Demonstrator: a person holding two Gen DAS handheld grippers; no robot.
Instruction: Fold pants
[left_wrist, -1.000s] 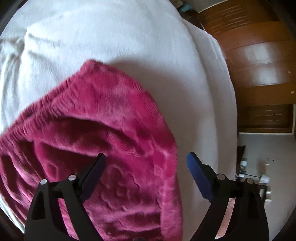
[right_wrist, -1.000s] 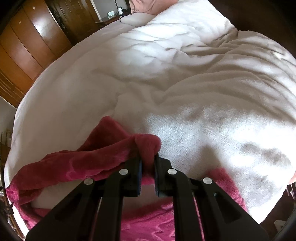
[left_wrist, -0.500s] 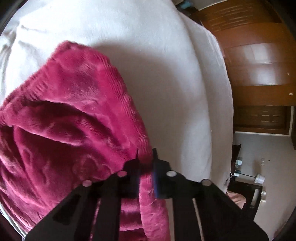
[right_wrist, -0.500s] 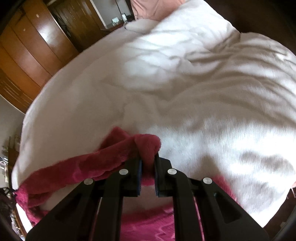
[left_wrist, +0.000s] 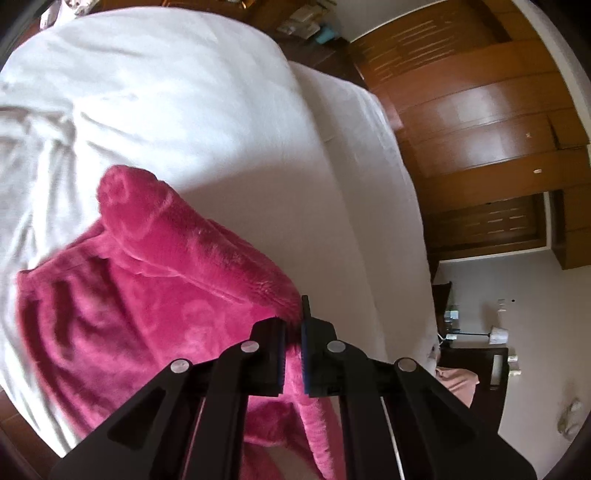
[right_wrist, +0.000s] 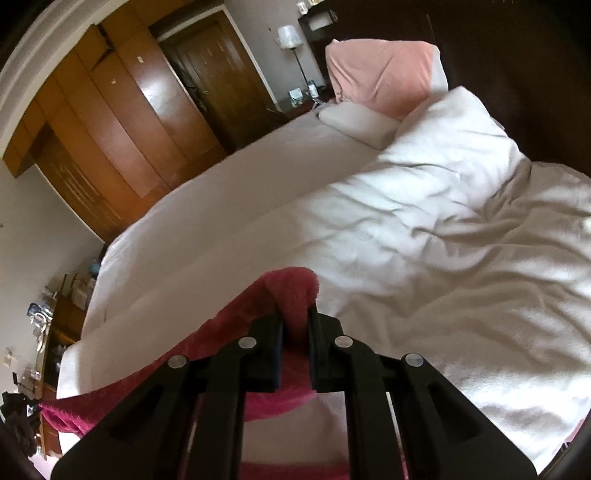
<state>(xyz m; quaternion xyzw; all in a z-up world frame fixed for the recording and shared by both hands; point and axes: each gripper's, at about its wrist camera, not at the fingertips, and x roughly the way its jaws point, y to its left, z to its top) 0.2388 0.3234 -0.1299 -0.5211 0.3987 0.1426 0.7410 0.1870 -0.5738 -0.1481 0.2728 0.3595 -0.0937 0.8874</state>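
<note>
Left wrist view: an edge of the pink pants (left_wrist: 155, 295) is clamped in the left gripper (left_wrist: 292, 332); the rest is draped over the white bed (left_wrist: 207, 110). Right wrist view: another bunched edge is pinched in the right gripper (right_wrist: 295, 332), raised above the bed, pillow (right_wrist: 380, 85) beyond.

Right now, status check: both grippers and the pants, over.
Left gripper shut on pink pants. Right gripper shut on a bunched edge. Pants partly lifted off white bedding. Nothing in the way.
</note>
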